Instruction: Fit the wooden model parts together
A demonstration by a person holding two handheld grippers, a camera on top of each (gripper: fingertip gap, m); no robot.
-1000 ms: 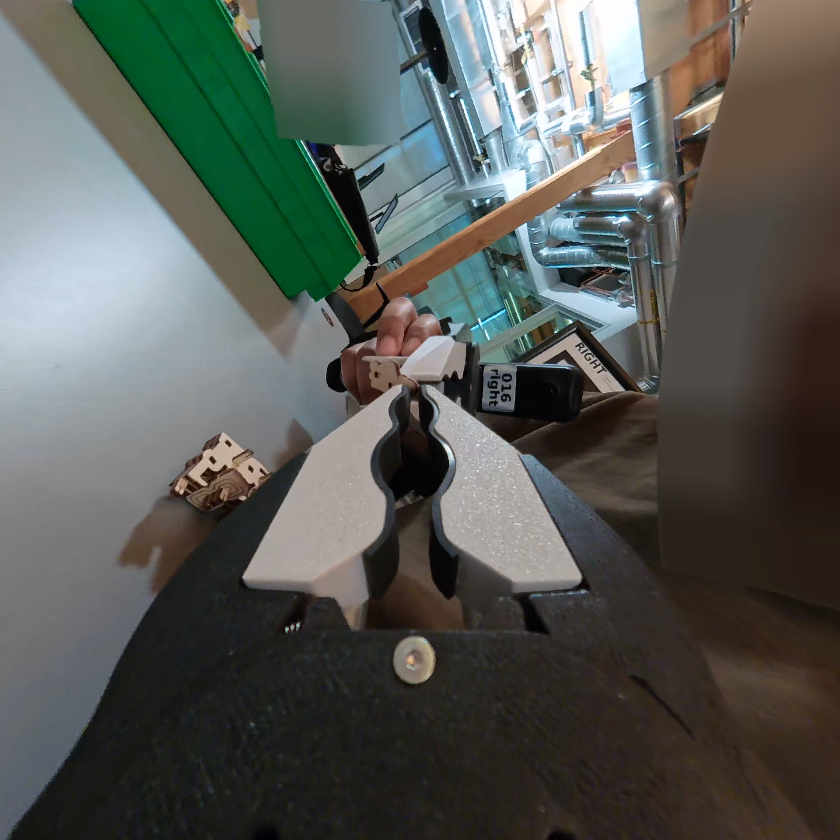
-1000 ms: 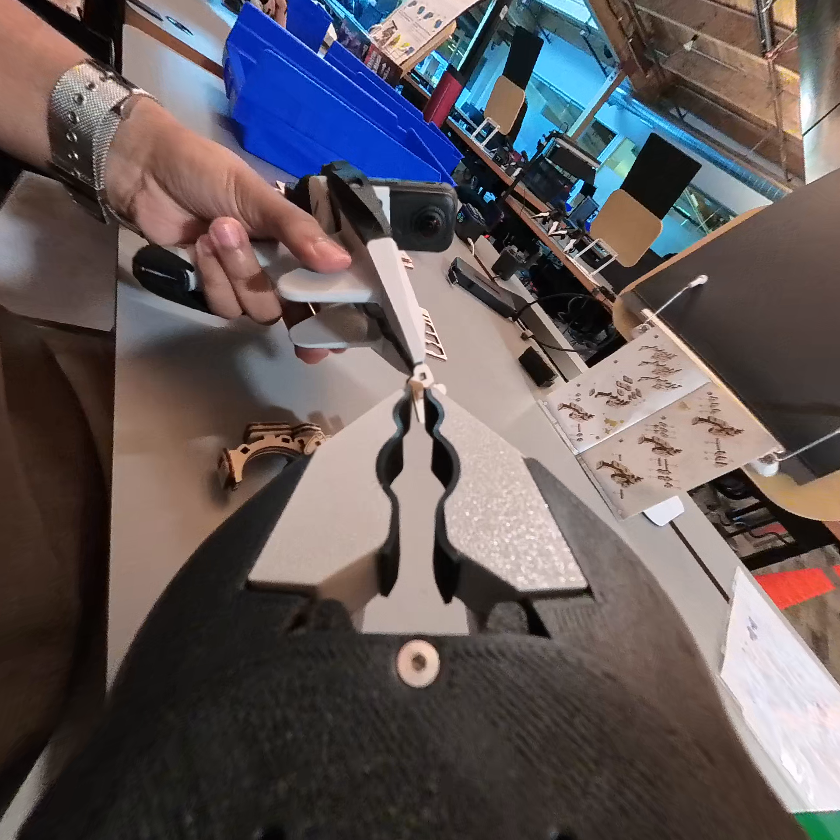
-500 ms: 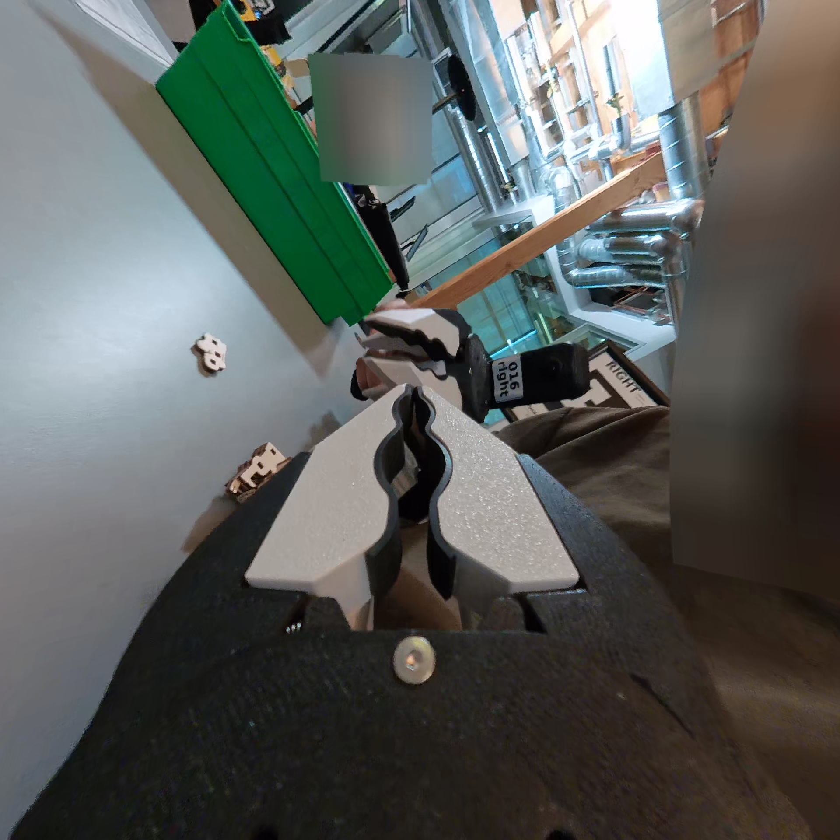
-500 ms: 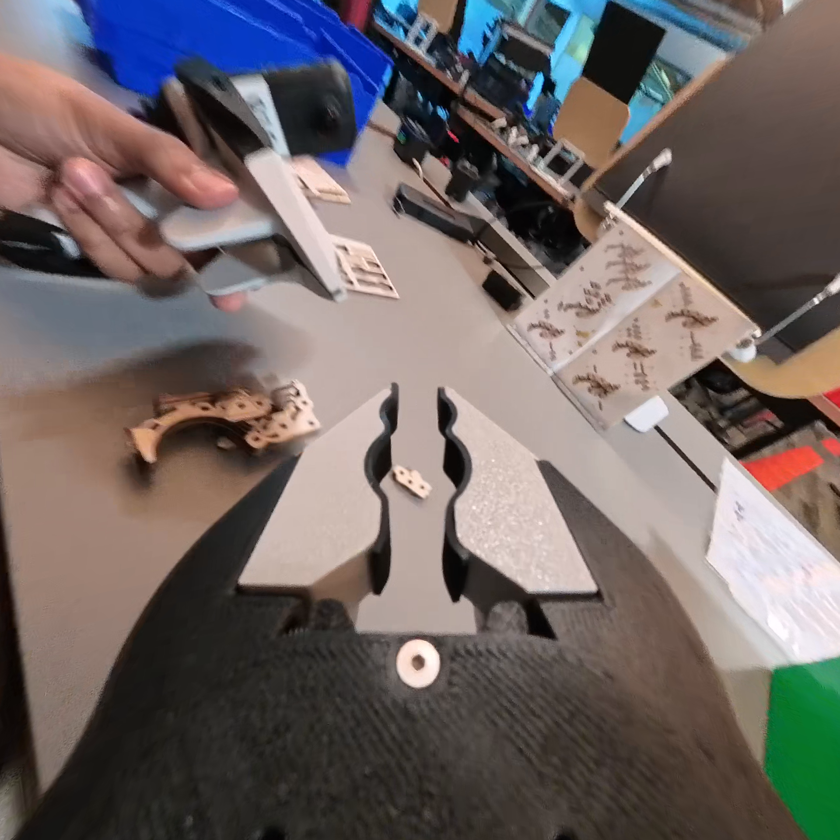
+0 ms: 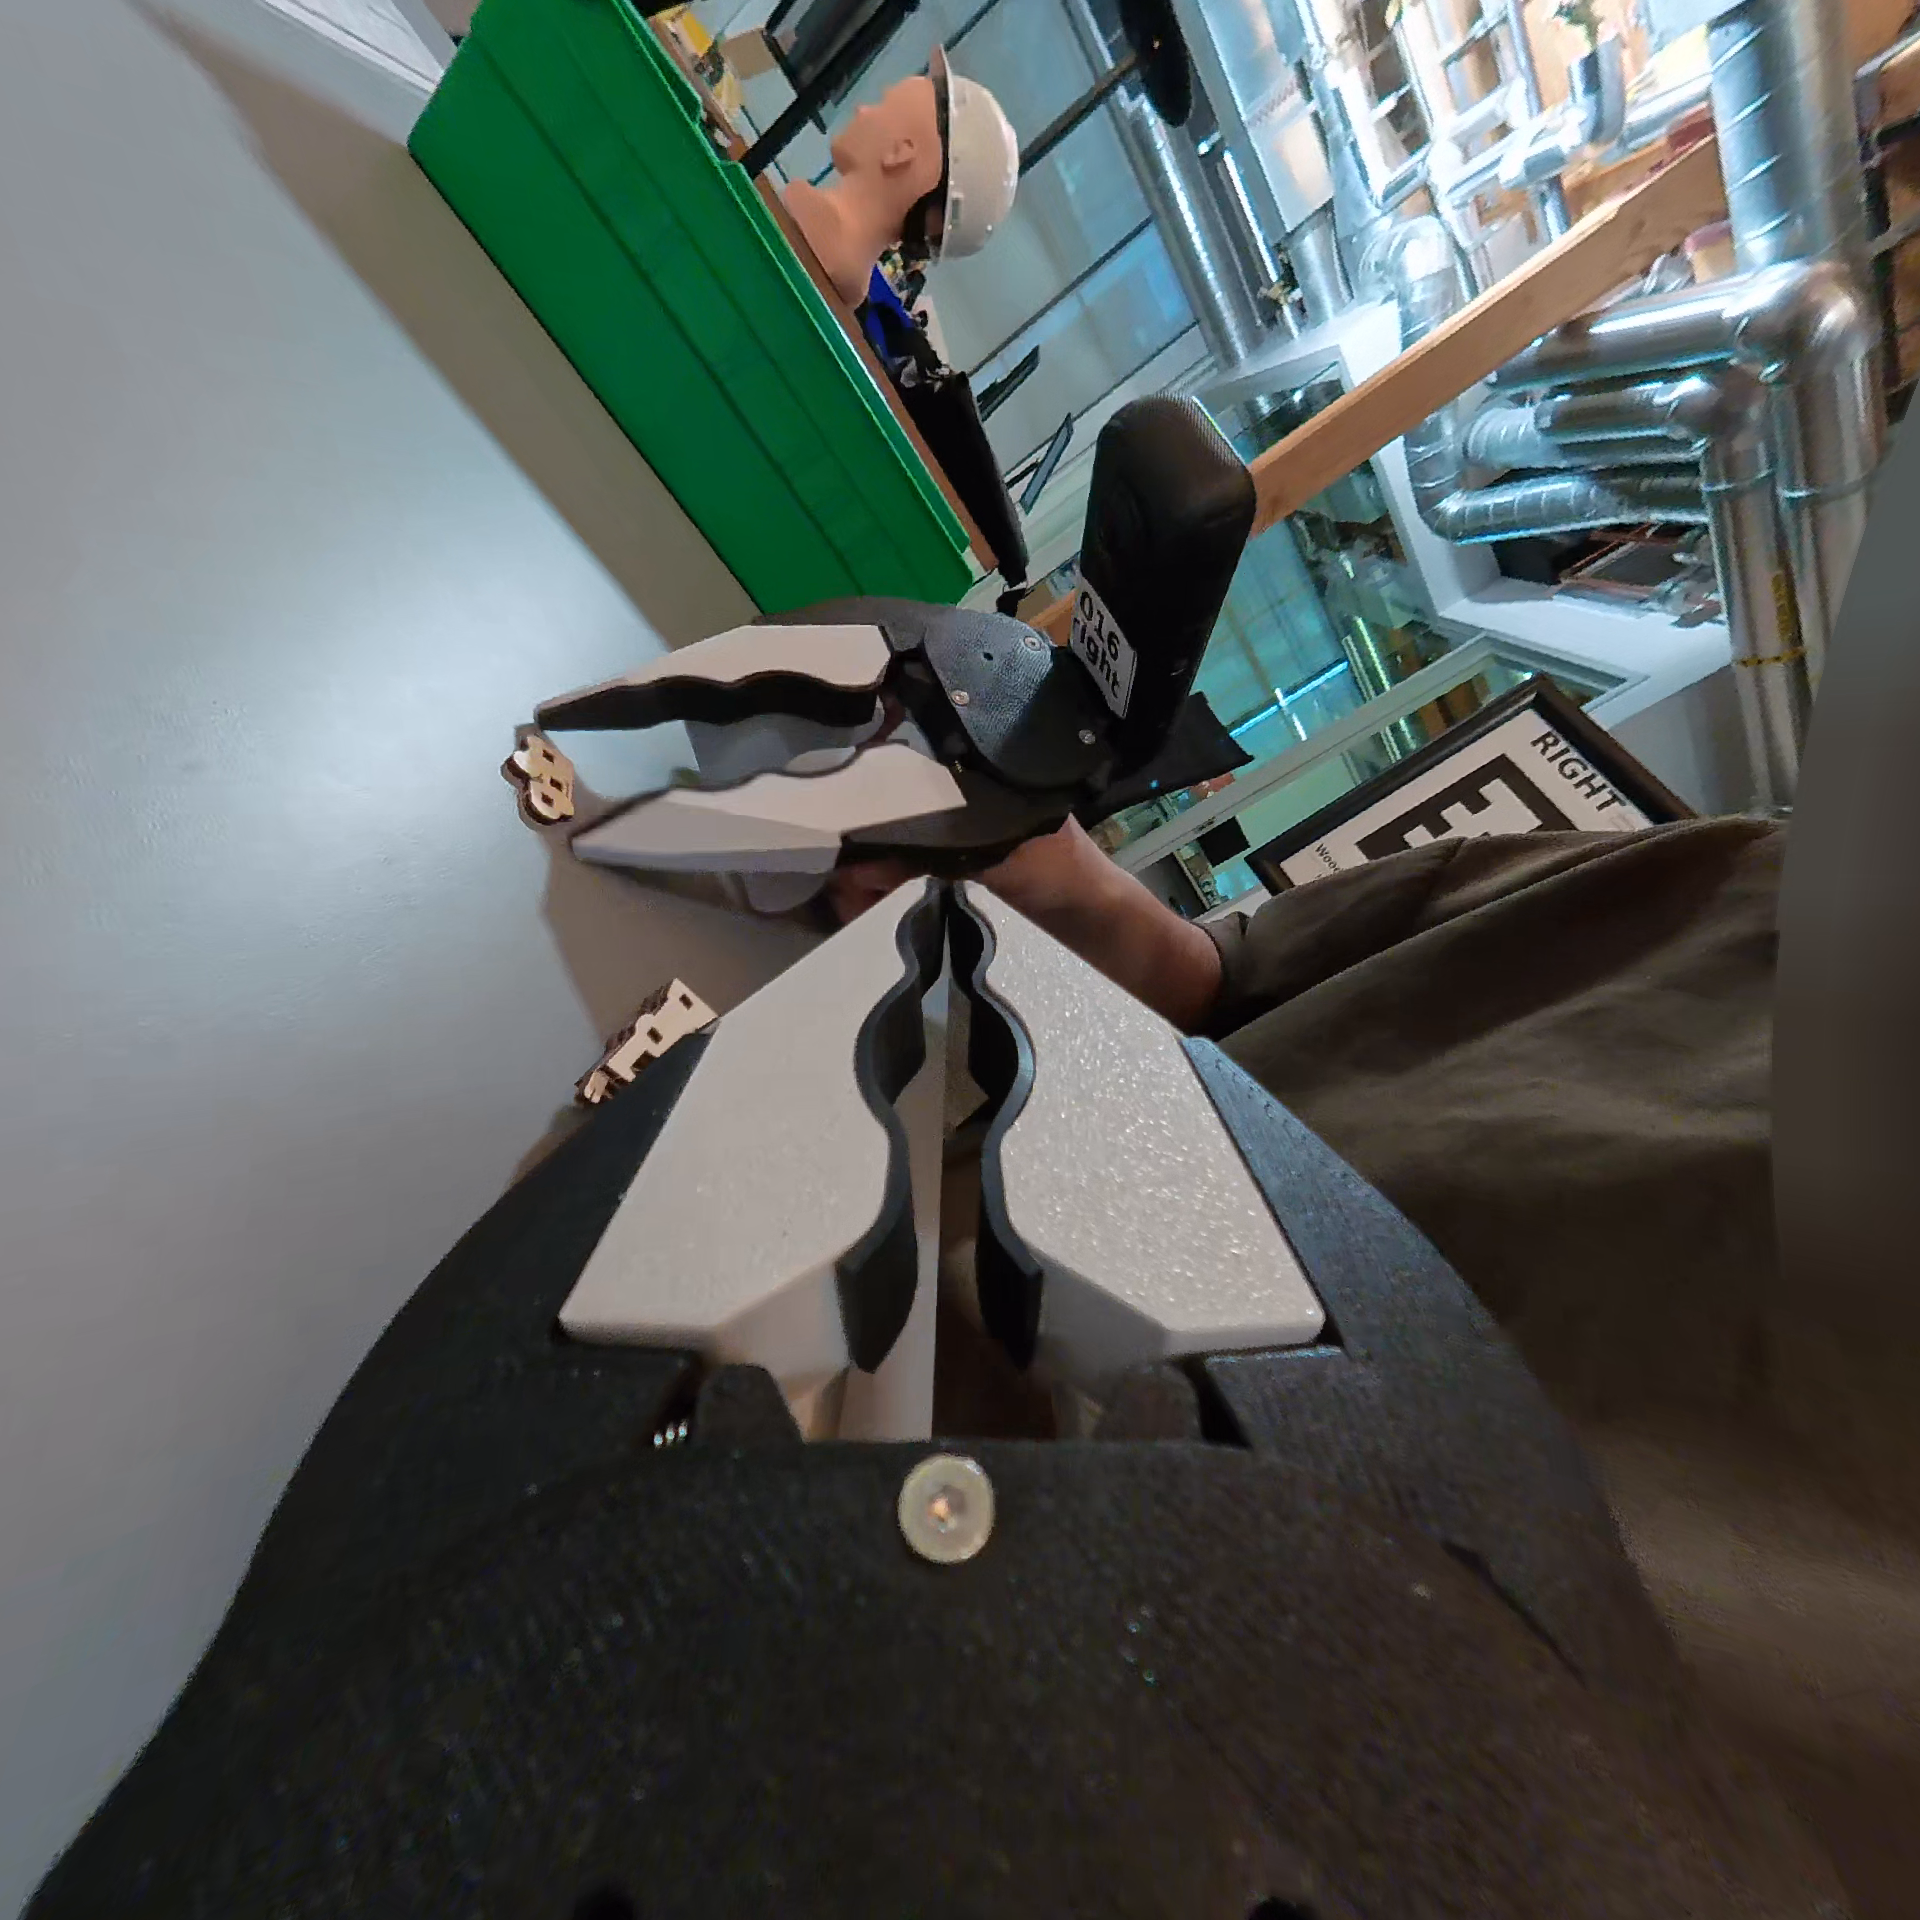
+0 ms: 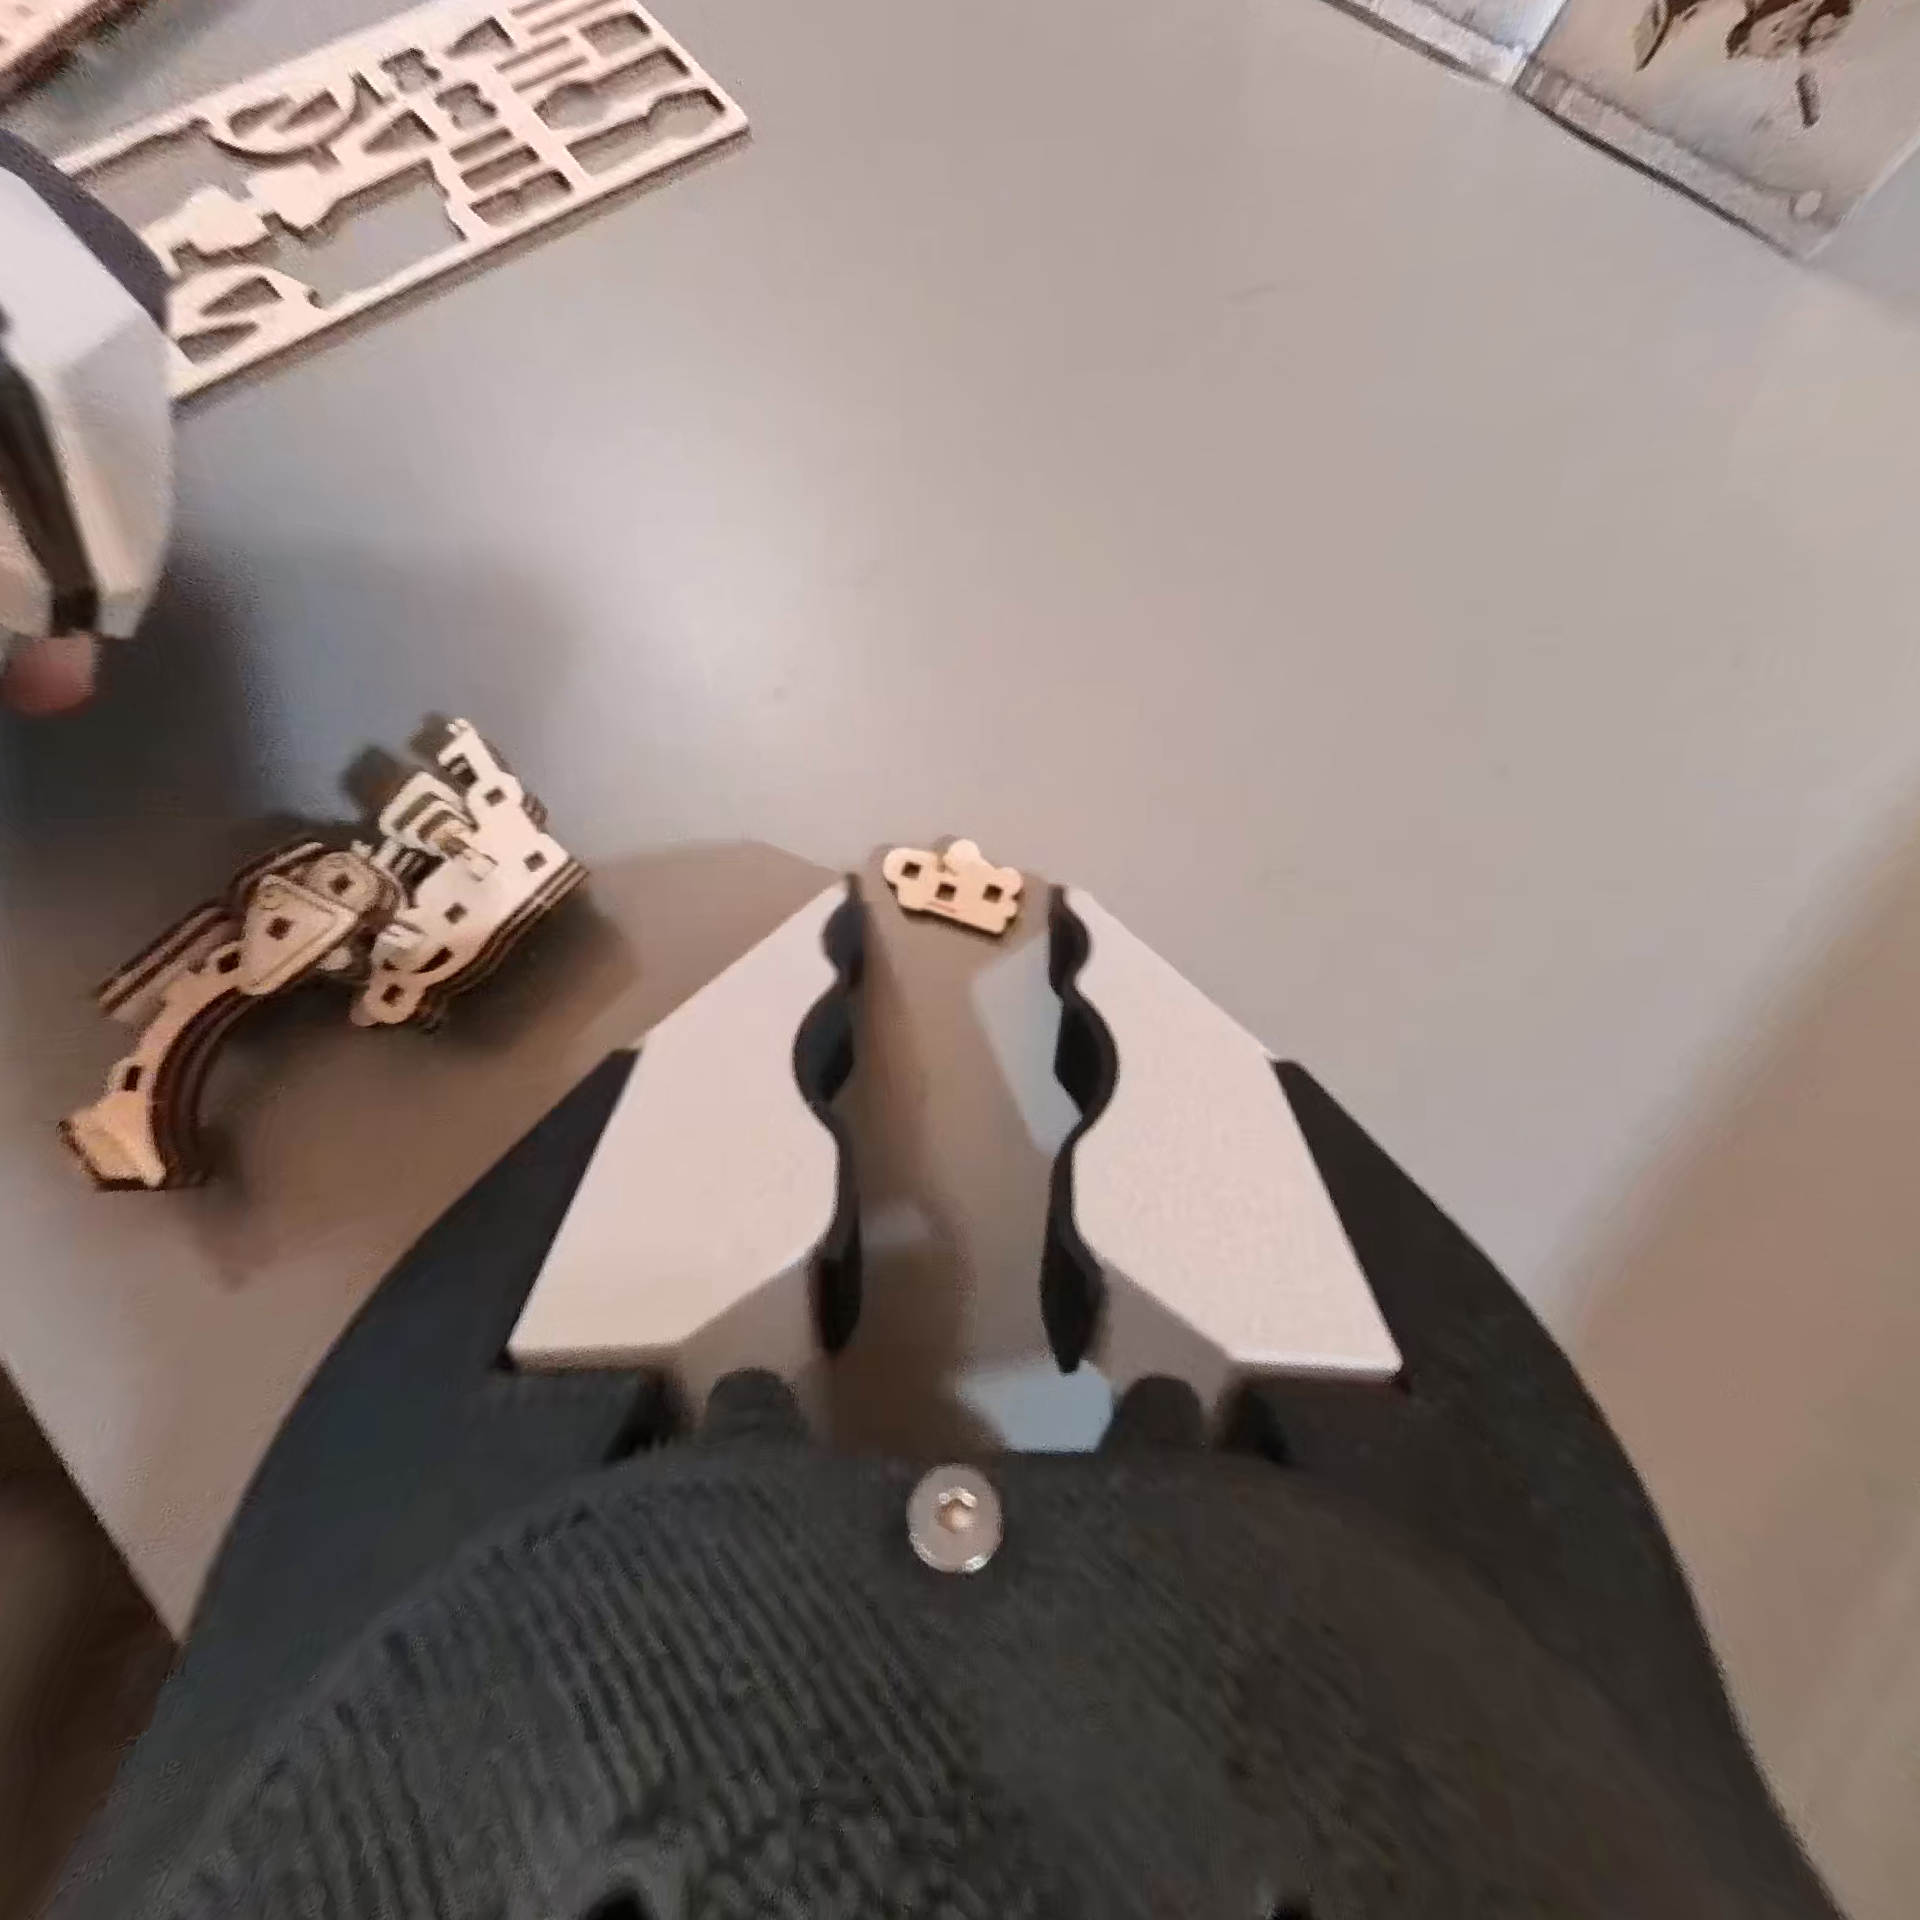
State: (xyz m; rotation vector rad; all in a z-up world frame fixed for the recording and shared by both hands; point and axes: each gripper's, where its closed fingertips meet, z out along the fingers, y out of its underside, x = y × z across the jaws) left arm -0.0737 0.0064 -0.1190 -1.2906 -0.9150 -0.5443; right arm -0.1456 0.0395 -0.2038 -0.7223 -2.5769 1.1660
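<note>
A small flat wooden piece (image 6: pixel 951 883) lies on the grey table (image 6: pixel 1247 520). My right gripper (image 6: pixel 956 902) is open and low over the table, with one fingertip on each side of the piece. The left wrist view shows the same: the right gripper (image 5: pixel 563 781) is open around the piece (image 5: pixel 540 781). A part-built wooden model (image 6: pixel 322 935) lies to the left of it and shows partly behind my left gripper (image 5: pixel 649 1039). My left gripper (image 5: pixel 945 902) is shut and empty, held above the table. It appears at the left edge of the right wrist view (image 6: pixel 83 468).
A wooden sheet with cut-out parts (image 6: pixel 416 187) lies at the far left. Printed sheets (image 6: pixel 1714 83) are at the far right. A green bin (image 5: pixel 675 312) stands at the table's end, with a mannequin head in a white hard hat (image 5: pixel 914 156) behind it. The table edge (image 6: pixel 62 1403) is near. Left tips to right tips: about 12 cm.
The right gripper let go of the small piece, which dropped onto the table. It then came down with its jaws wider around the piece. The left gripper drew away to the left.
</note>
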